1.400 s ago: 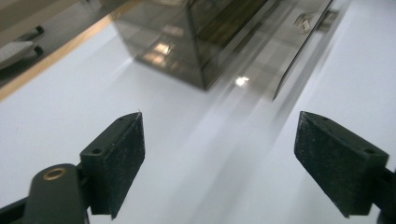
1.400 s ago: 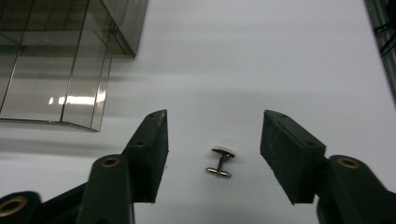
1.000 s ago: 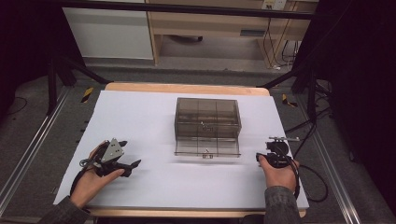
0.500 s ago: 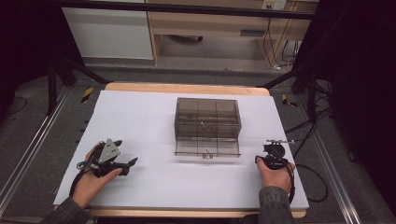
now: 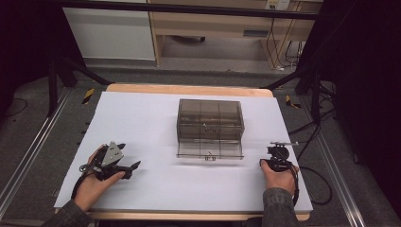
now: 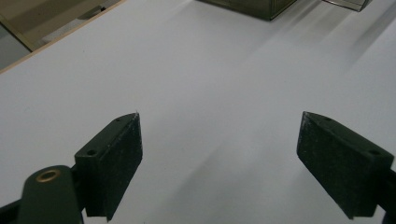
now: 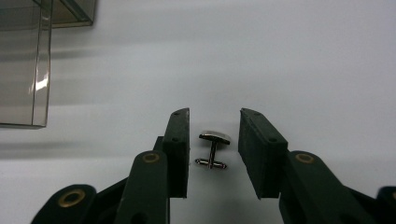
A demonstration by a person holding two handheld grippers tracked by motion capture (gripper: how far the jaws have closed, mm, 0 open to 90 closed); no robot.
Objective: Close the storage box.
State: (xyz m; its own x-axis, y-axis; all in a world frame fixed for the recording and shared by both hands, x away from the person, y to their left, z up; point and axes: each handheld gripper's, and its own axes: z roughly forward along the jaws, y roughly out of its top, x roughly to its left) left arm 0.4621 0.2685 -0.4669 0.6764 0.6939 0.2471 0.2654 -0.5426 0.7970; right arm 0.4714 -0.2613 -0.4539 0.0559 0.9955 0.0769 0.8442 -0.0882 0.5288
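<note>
Two matte black jaws of the right gripper (image 7: 214, 140) have just been closing around a small shiny metal cufflink (image 7: 213, 150), low in the frame's centre, not yet pinched. A smoky clear plastic box (image 7: 28, 60) is seen upper left on the smooth white table (image 7: 303, 56). The left gripper (image 6: 219, 158) is held wide apart, with nothing between.

There are no words, numbers, labels or brand names to read in any of these pictures. The clear box (image 5: 210, 126) on the table has no writing on it that can be made out. The small light strip (image 5: 257, 33) on the wooden shelf at the back is too small and blurry to read. The little yellow and black striped marks (image 5: 88, 96) on the floor are just stripes, not letters.
</note>
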